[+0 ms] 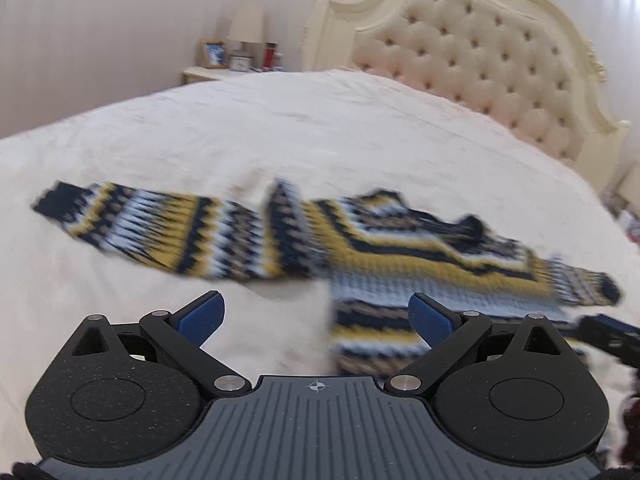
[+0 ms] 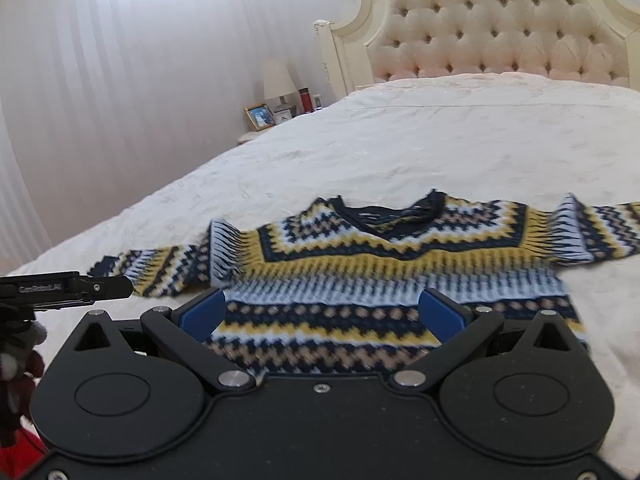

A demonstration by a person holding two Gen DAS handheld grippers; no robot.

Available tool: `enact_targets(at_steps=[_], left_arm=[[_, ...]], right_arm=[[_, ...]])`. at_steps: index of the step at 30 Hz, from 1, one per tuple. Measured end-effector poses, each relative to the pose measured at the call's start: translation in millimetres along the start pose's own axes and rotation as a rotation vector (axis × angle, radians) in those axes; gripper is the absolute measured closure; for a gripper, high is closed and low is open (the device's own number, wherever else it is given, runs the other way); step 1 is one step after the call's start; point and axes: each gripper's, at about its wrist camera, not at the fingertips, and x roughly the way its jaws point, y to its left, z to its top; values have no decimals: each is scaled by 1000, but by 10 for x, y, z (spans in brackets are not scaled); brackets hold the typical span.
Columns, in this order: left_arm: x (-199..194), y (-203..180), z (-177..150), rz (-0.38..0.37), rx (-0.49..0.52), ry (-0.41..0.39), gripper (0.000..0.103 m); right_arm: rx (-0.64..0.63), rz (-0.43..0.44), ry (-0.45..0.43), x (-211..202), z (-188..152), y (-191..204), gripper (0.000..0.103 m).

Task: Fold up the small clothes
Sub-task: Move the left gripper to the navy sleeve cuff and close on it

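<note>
A small knitted sweater [image 2: 384, 264] in navy, yellow, white and tan zigzag bands lies flat on the cream bedspread [image 2: 400, 140], neck away from me and both sleeves spread sideways. My right gripper [image 2: 322, 314] is open just above the sweater's lower body, with nothing between its blue pads. My left gripper [image 1: 316, 318] is open too, hovering over the bedspread [image 1: 240, 128] at the left edge of the sweater [image 1: 360, 248], below the left sleeve. The view here is motion-blurred. The other gripper's black tip [image 1: 608, 332] shows at the right edge.
A tufted cream headboard [image 2: 500, 20] stands at the far end of the bed. A nightstand [image 2: 256, 134] at the far left holds a lamp, a photo frame, a clock and a red bottle. White curtains [image 2: 100, 80] hang on the left. The left gripper's body [image 2: 60, 288] shows at left.
</note>
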Motion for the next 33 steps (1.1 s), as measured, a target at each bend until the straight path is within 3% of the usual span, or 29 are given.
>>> enact_targets(at_steps=[6, 16, 20, 21, 25, 26, 27, 28, 29, 31, 33], left_arm=[[347, 604, 217, 95, -53, -3, 3], [938, 1699, 439, 246, -217, -1, 3], [1091, 2014, 458, 234, -324, 32, 6], [1136, 2098, 452, 221, -374, 44, 20], [1182, 2284, 438, 189, -479, 37, 34], [1176, 2314, 449, 175, -496, 28, 48], [1164, 2346, 458, 164, -516, 19, 75], [1148, 2375, 466, 160, -539, 14, 91], [1139, 2403, 469, 162, -562, 9, 98], [1053, 2429, 470, 160, -592, -34, 98], [906, 2357, 534, 179, -530, -94, 98]], right_arm=[[4, 12, -11, 159, -3, 57, 1], [5, 7, 55, 375, -89, 96, 1], [2, 9, 73, 444, -115, 124, 1], [3, 12, 77, 456, -120, 135, 1], [11, 25, 94, 494, -139, 180, 1], [11, 33, 96, 495, -145, 191, 1], [12, 39, 100, 490, -147, 199, 1], [11, 45, 104, 482, -151, 207, 1], [10, 48, 107, 483, -156, 212, 1], [9, 51, 110, 460, -156, 224, 1], [12, 55, 106, 422, -149, 219, 1]])
